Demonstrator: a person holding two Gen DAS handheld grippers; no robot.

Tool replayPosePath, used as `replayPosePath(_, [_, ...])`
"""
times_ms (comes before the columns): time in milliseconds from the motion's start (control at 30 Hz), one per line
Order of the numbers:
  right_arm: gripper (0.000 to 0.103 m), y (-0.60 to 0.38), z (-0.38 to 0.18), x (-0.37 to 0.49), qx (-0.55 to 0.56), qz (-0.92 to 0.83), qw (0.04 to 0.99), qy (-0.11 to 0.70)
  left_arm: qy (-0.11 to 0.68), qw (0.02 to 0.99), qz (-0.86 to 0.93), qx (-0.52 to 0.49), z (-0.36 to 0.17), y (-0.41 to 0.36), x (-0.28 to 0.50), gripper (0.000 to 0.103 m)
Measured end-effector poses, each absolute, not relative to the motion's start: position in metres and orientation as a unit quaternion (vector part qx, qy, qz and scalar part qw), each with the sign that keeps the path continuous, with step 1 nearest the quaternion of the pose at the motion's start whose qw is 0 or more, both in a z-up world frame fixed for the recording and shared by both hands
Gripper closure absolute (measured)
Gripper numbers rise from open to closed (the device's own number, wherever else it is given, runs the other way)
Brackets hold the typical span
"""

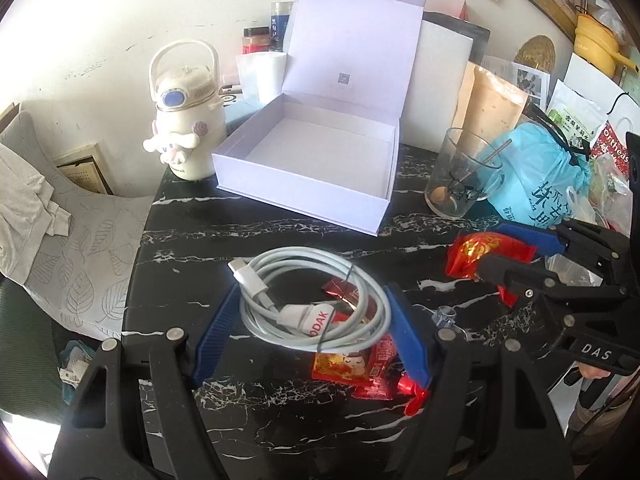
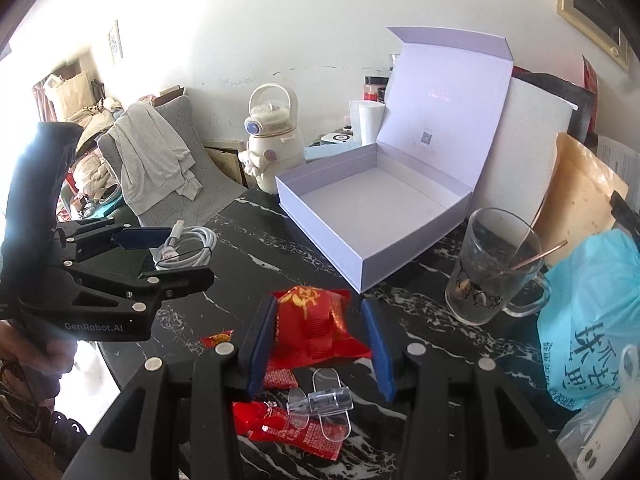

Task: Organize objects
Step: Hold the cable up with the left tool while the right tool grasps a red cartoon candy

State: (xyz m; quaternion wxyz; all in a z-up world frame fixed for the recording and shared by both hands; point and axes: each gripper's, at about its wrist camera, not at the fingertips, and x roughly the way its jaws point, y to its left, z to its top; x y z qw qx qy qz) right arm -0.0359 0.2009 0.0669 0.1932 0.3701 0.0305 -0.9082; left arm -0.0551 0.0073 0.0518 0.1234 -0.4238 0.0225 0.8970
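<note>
A coiled white charging cable (image 1: 280, 264) hangs between the blue fingers of my left gripper (image 1: 312, 296), which is shut on it above the black marble table (image 1: 280, 232). The right wrist view shows the same left gripper (image 2: 188, 256) and cable (image 2: 196, 240) at the left. My right gripper (image 2: 319, 304) is shut on a red snack packet (image 2: 316, 328) and holds it off the table. In the left wrist view that right gripper (image 1: 494, 248) and packet (image 1: 476, 248) are at the right. An open, empty white box (image 1: 296, 208) (image 2: 316, 224) stands behind, lid up.
Red packets (image 1: 352, 368) (image 2: 288, 432) and a clear plastic piece (image 2: 320, 400) lie on the table under the grippers. A glass mug (image 2: 492, 268), a blue bag (image 2: 588, 320) and a phone (image 2: 592, 452) stand right. A white bottle (image 1: 184, 120) stands left of the box.
</note>
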Motion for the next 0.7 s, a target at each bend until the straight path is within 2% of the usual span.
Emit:
replayPosePath(167, [0.060, 0.197, 0.075, -0.048, 0.362, -0.911, 0.194, 0.033, 0.033, 0.124, 0.897, -0.423, 0.059, 0.007, -0.063, 0.031])
replayPosePath(200, [0.066, 0.196, 0.077, -0.051, 0.360, -0.912, 0.194, 0.035, 0.035, 0.125, 0.897, -0.423, 0.060, 0.008, -0.065, 0.031])
replayPosePath(267, [0.086, 0.195, 0.081, -0.058, 0.358, -0.913, 0.193, 0.034, 0.042, 0.124, 0.897, -0.423, 0.062, 0.008, -0.070, 0.031])
replayPosePath(400, [0.086, 0.185, 0.069, -0.074, 0.369, -0.910, 0.181, 0.055, 0.052, 0.127, 0.897, -0.419, 0.066, 0.010, -0.083, 0.031])
replayPosePath(600, [0.086, 0.197, 0.031, -0.093, 0.412, -0.891, 0.189, 0.000, 0.039, 0.154, 0.887, -0.433, 0.049, 0.011, -0.104, 0.031])
replayPosePath(700, [0.085, 0.202, 0.022, -0.092, 0.421, -0.889, 0.177, 0.007, 0.037, 0.165, 0.881, -0.441, 0.040, 0.011, -0.105, 0.031])
